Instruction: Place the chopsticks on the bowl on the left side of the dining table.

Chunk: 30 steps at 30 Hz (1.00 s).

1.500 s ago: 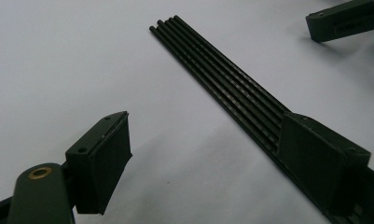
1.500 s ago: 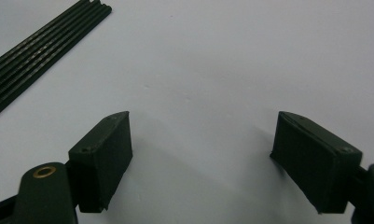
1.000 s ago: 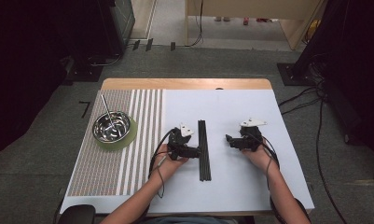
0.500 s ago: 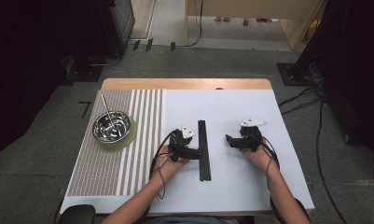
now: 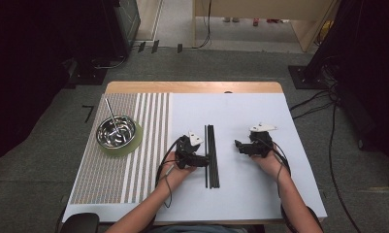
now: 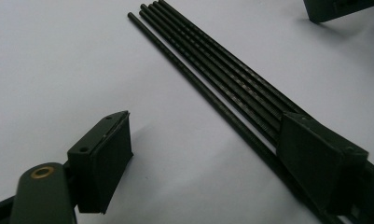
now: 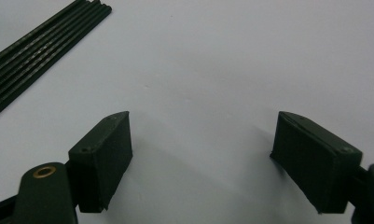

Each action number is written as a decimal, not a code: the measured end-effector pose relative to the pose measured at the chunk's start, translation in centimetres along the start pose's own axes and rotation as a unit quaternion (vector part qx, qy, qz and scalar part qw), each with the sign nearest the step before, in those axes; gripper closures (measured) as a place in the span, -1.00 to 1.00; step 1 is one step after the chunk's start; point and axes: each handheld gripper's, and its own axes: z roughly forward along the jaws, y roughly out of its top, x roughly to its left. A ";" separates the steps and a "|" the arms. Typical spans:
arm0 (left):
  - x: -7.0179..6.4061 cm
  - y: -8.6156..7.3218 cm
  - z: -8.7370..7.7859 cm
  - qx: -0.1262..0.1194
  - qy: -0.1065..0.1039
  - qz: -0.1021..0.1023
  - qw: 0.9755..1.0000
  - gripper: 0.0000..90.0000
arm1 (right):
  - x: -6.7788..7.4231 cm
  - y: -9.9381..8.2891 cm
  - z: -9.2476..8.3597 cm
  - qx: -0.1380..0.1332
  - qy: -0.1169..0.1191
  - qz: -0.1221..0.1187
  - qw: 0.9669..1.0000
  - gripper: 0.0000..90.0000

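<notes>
Black rods' near ends perhaps jaw-hidden

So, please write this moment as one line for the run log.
left gripper: open, beside black rods | right gripper: open, apart from rods | steel bowl: on green mat, untouched

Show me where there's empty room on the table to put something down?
The bare white sheet beyond the row of thin black rods is free, and so is the strip between the rods and the right gripper. It's crowded where the left gripper meets the rods, and around the shiny metal bowl.
</notes>
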 end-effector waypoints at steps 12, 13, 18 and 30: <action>0.1 -0.3 -0.5 -0.008 -0.006 0.024 1.000 -0.13 | 0.0 0.0 0.0 0.000 0.000 0.000 1.000 -0.57; 0.1 -0.2 -0.6 -0.003 -0.006 0.024 1.000 0.03 | 0.0 0.0 0.0 0.000 0.000 0.000 1.000 -0.57; 0.5 0.1 -0.9 0.010 0.001 0.015 1.000 0.49 | 0.0 0.0 0.0 0.000 0.000 0.000 1.000 -0.57; 2.0 0.2 -1.2 0.017 -0.020 -0.026 0.999 0.80 | 0.1 0.0 0.0 0.000 -0.001 -0.001 1.000 -0.57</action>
